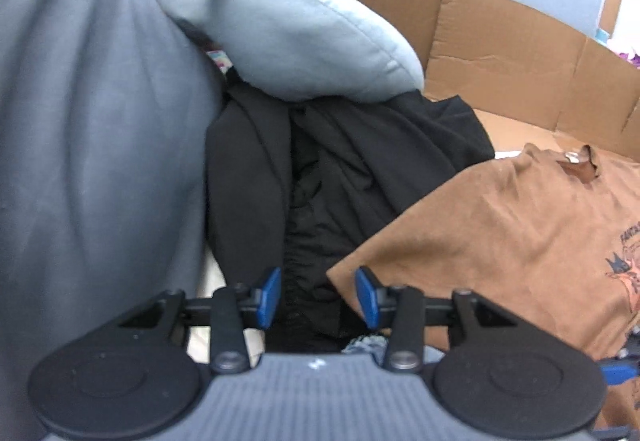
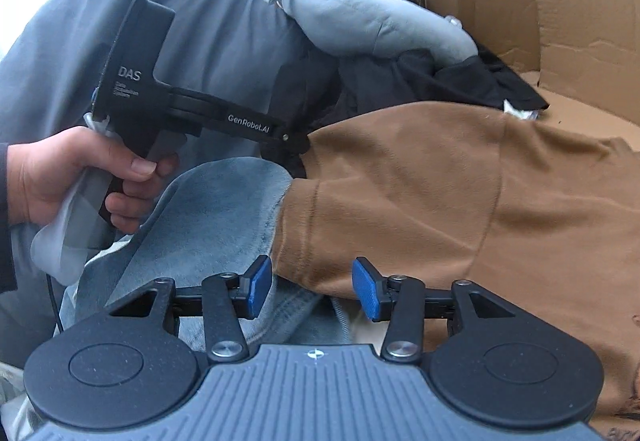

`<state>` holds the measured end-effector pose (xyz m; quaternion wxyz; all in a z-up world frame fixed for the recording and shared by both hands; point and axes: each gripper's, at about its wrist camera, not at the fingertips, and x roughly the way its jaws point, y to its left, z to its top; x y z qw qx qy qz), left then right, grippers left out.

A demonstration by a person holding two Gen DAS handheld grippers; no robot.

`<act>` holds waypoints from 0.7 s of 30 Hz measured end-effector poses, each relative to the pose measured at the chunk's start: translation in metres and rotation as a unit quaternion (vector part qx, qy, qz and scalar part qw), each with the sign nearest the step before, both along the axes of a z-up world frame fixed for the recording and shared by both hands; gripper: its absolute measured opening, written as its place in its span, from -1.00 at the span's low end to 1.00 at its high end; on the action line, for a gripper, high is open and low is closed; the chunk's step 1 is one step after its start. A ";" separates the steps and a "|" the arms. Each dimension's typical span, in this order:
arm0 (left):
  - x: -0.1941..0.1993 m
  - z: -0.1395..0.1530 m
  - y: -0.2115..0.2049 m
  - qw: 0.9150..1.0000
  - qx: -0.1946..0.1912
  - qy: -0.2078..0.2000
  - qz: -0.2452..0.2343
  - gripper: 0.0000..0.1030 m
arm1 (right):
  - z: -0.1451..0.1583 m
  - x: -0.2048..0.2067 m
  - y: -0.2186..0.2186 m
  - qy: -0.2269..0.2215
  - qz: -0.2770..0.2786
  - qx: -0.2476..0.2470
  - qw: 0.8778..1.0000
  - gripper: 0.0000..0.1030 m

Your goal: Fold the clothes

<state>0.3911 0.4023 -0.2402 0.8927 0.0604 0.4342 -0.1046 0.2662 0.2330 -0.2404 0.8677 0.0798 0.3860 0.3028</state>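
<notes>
My left tongs (image 1: 318, 297) stood open and empty over the crumpled black garment (image 1: 320, 169). Right of it, the brown printed T-shirt (image 2: 480, 201) lay partly spread, not folded, and my right tongs (image 2: 312, 289) gaped empty at its sleeve hem. Its lower part was cut off.
</notes>
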 end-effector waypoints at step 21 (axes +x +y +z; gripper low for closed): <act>0.021 -0.023 -0.011 1.000 -0.002 0.020 -0.018 -0.82 | -0.014 0.007 0.018 0.027 0.018 0.017 0.999 -0.73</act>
